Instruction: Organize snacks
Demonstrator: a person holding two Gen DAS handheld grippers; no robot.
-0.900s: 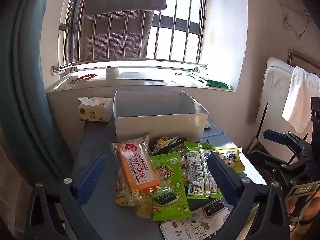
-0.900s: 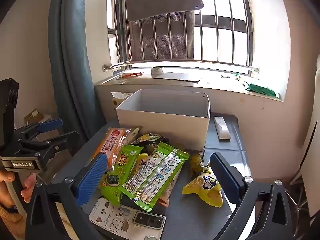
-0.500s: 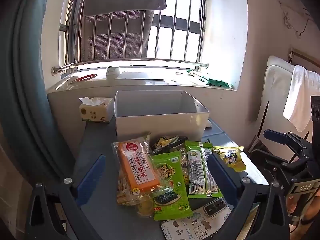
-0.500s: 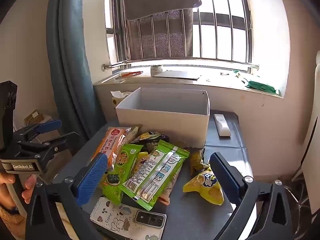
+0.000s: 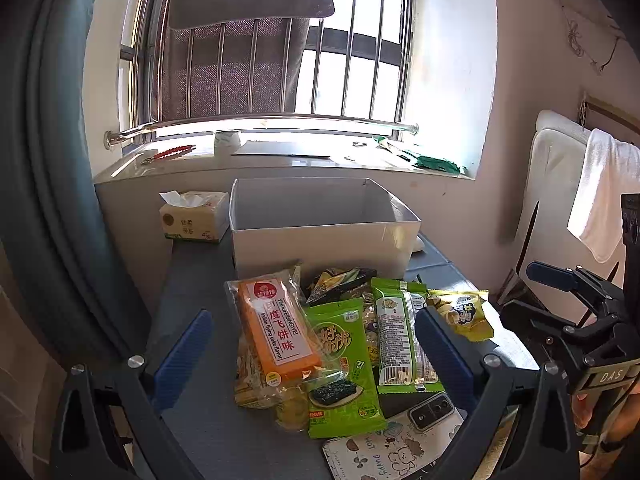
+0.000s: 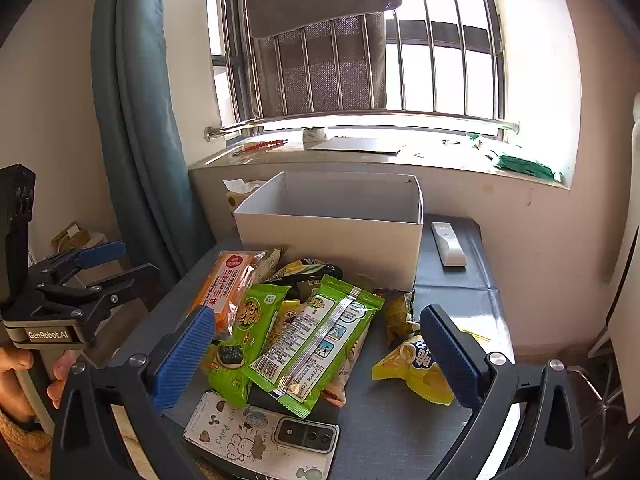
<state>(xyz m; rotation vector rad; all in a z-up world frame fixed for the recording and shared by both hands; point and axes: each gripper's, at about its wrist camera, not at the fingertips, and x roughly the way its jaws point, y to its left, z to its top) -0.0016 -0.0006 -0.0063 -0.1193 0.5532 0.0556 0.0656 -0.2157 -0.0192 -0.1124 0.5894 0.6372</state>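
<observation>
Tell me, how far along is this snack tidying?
Barely begun, it seems. Done: nothing that I can see; the white box shows only bare inner walls. In hand: nothing; the left claw and right claw are both open above the snack pile. Left: every packet, including the orange cake pack and yellow bag.

— How many boxes on the desk (image 5: 192,280)?
— One white box (image 5: 320,240), centre frame in the left wrist view, and one tissue pack (image 5: 195,216) at its left.

— And snack packets?
— At least six can be told apart in the pile: one orange packet (image 5: 276,328), one green seaweed packet (image 5: 340,356), one green wafer packet (image 5: 400,340), one yellow chip bag (image 5: 464,316), one dark packet (image 5: 340,280) nearest the box, one clear bag (image 5: 256,384) under the orange one. Others lie hidden beneath.

— Anything else?
— One phone (image 6: 264,436), lower centre of the right wrist view; one white remote (image 6: 448,244), right of the box. Two tongs, the left tongs (image 5: 316,354) and the right tongs (image 6: 316,352).
</observation>
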